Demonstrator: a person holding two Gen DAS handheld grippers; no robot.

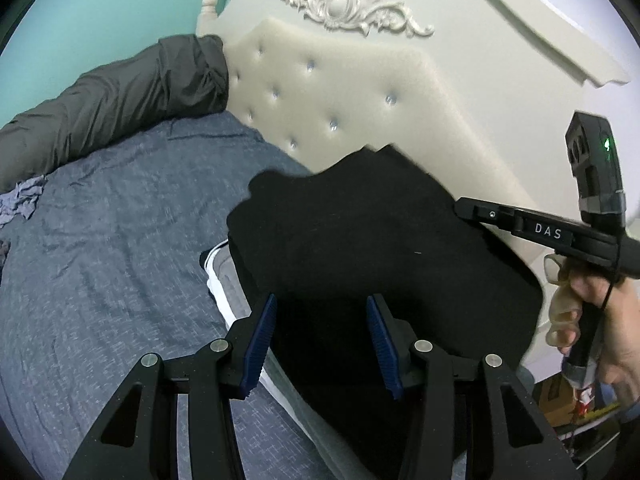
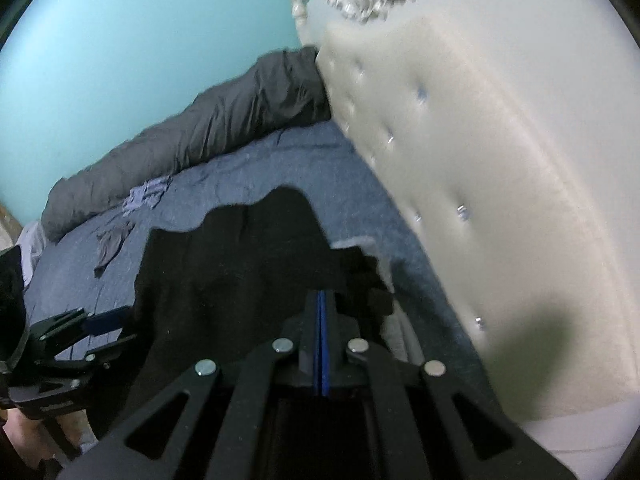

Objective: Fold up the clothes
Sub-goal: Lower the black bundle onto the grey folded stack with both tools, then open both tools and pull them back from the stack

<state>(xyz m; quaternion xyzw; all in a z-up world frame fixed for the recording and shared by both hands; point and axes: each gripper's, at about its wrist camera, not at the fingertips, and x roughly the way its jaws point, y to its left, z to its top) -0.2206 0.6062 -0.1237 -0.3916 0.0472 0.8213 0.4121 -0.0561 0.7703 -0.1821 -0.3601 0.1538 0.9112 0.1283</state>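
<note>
A black garment (image 1: 360, 240) hangs lifted over the bed (image 1: 120, 248), pinched in the closed right tool (image 2: 322, 344); the left tool (image 1: 322, 340), pads apart, should clamp an edge before folding.

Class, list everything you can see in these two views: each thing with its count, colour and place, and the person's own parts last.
black garment: one, black, lifted over the bed's near edge
bedsheet: one, blue-grey, covering the bed
duvet: one, dark grey, rolled along the far side by the wall
small cloths: two, greyish, on the sheet near the duvet
headboard: one, cream, tufted, at the bed's head
wall: turquoise, behind the bed
left gripper: black, blue pads, open
right gripper: black, shut on the garment
hand: one, on the right gripper's handle
</note>
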